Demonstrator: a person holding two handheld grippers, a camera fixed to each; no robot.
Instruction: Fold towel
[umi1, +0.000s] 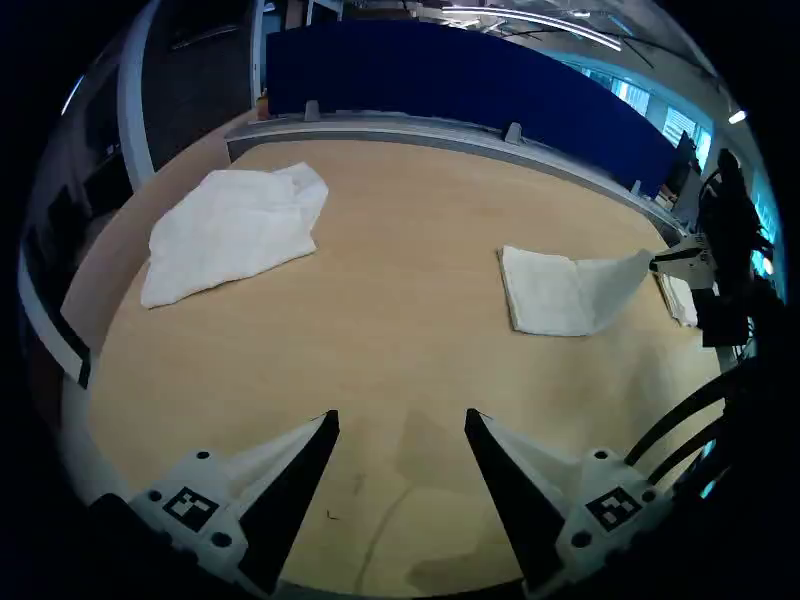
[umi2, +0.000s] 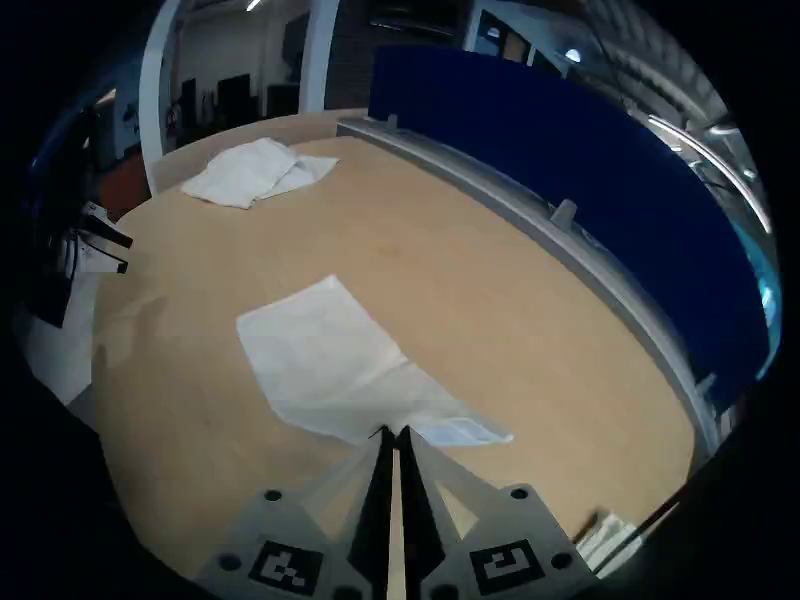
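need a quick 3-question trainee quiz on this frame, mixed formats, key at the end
1. True or false: the left hand-held gripper is shut on a towel.
2. Fill in: the rumpled towel is touched by ____ hand-held gripper.
3. Multiple choice: what does the right hand-held gripper pinch?
A) a corner of the folded towel
B) the rumpled towel
C) nothing

Key
1. False: its fingers stand apart with nothing between them.
2. Neither.
3. A: its fingers are closed on a corner, which the left gripper view shows lifted.
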